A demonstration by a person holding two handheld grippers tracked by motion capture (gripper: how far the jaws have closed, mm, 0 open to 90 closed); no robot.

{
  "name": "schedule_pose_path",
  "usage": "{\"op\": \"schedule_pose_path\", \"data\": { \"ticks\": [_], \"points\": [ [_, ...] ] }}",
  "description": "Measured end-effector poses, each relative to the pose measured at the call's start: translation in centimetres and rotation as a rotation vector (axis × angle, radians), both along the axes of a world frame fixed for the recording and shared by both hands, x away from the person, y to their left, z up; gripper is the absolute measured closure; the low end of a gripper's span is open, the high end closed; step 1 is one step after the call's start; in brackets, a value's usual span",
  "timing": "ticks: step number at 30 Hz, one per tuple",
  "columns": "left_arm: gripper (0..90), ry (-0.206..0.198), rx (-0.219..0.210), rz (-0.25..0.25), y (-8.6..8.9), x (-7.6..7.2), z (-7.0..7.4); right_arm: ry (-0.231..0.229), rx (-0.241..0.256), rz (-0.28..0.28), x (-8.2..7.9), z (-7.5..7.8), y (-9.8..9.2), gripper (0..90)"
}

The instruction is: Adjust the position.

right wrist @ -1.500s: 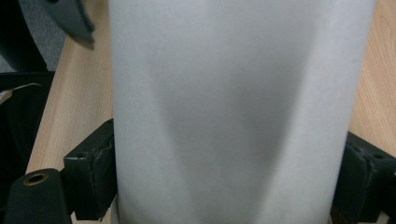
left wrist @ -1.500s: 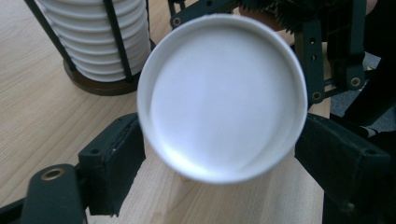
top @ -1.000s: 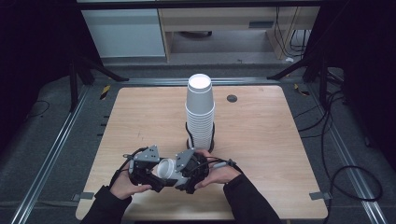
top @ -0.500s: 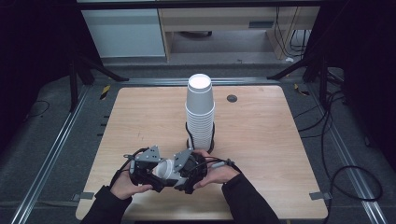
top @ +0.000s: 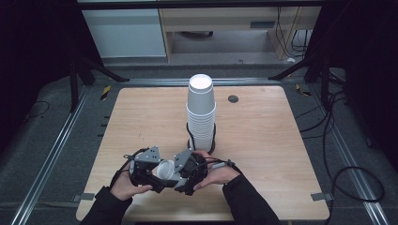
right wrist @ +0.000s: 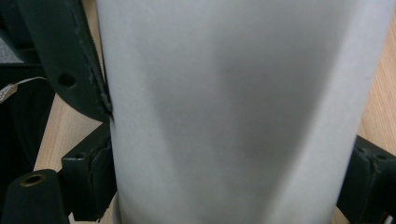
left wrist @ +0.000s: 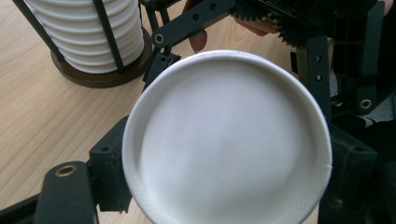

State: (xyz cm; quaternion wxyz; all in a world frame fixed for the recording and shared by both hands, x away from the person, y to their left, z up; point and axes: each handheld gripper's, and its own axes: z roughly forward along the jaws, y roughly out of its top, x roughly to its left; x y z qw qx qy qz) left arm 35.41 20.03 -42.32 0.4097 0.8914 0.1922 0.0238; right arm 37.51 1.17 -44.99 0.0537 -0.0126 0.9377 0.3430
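A single white paper cup [top: 165, 169] sits between the two claws low over the near part of the worktop [top: 263, 140], just in front of the cup stack. In the left gripper view the cup [left wrist: 227, 140] presents a round white face with a thin rolled edge and a faint seam at one side; whether that face is the mouth or the base cannot be told, and nothing shows inside it. In the right gripper view the cup [right wrist: 238, 112] appears side-on as a smooth, plain white wall with soft grey shading. The right claw [top: 187, 172] has its black jaws pressed against both sides of that wall, so it is gripping the cup. The left claw [top: 149, 169] has its jaws on either side of the cup's round end, close against it; whether they actually clamp it cannot be told. A hand [top: 123, 185] holds the left tool and another hand [top: 220, 173] the right, both coming in from the near edge. Just behind them stands a tall stack of white cups [top: 201, 112], nested one in another, seated in a dark round holder [top: 202, 146] with thin black upright rods. The worktop is pale wood with a small dark round fitting [top: 233, 98] near its far edge.
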Motion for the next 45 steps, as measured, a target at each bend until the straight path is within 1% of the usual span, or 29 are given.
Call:
{"op": "schedule_pose_path", "data": {
  "ticks": [5,9,16,20,23,27,32,37,39,41,43,45],
  "points": [
    [20.7,-0.008,0.013,0.000,-0.1,-0.1,0.0,0.013,0.005,-0.012,0.1,0.0,-0.1,8.9],
    [20.7,-0.011,0.012,0.003,0.1,-0.1,0.1,0.016,0.005,-0.015,0.2,0.2,-0.3,6.3],
    [20.7,-0.017,0.026,0.009,0.3,0.0,0.0,0.013,0.039,-0.026,0.3,0.8,-0.9,4.4],
    [20.7,-0.016,0.043,0.014,0.4,0.1,-0.1,0.002,0.047,-0.038,0.4,1.4,-1.5,4.3],
    [20.6,-0.016,0.046,0.019,0.6,0.3,-0.2,-0.008,0.056,-0.046,0.5,2.1,-2.0,4.3],
    [20.6,-0.014,0.033,0.038,1.2,0.6,-0.1,-0.013,0.072,-0.074,0.4,3.0,-2.9,4.4],
    [20.5,-0.017,-0.012,0.066,2.2,0.8,0.3,-0.022,0.108,-0.123,0.6,3.8,-4.3,4.8],
    [20.4,-0.030,-0.082,0.095,3.1,0.9,0.8,-0.021,0.166,-0.178,0.8,4.4,-5.8,5.0],
    [20.3,-0.032,-0.112,0.100,3.4,1.0,1.0,-0.021,0.180,-0.195,0.8,4.5,-6.4,4.9],
    [20.3,-0.037,-0.138,0.108,3.7,1.0,1.2,-0.009,0.206,-0.211,0.8,4.5,-6.8,4.9],
    [20.3,-0.038,-0.167,0.109,3.9,1.0,1.4,-0.007,0.226,-0.222,0.7,4.5,-7.1,4.9],
    [20.3,-0.043,-0.192,0.110,4.1,1.0,1.6,0.010,0.258,-0.234,0.6,4.4,-7.4,4.9]
  ]
}}
